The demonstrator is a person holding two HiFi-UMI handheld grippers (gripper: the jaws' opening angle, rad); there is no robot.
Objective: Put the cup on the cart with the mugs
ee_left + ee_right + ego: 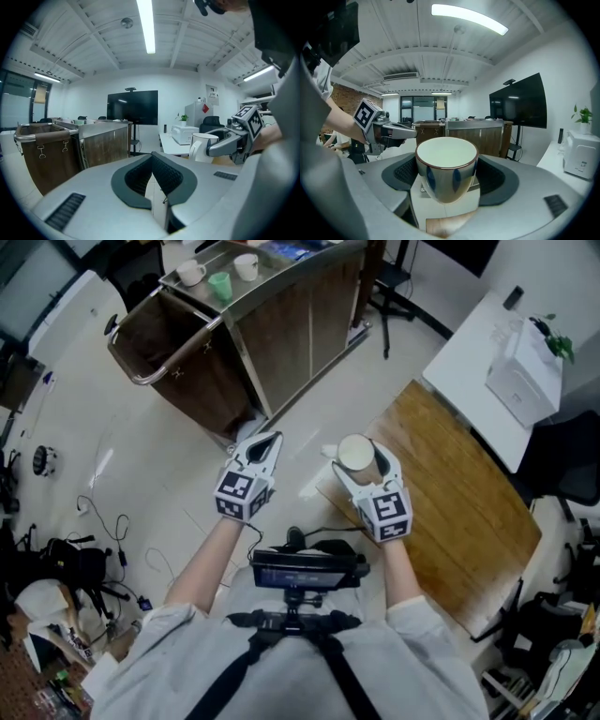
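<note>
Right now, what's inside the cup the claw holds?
The cup in the right claw shows only a plain pale inside, nothing sticking out. In the right gripper view its near wall covers the bottom.

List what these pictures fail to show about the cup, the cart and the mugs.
- Head view: the cart is cut off at its far end by the top edge, so free space there is unknown.
- Head view: the mugs are too small to show their contents.
- Left gripper view: the cart top lies edge-on, hiding its layout.
- Right gripper view: the fingers of the right gripper cover the flanks of the cup; its underside is unseen.
</note>
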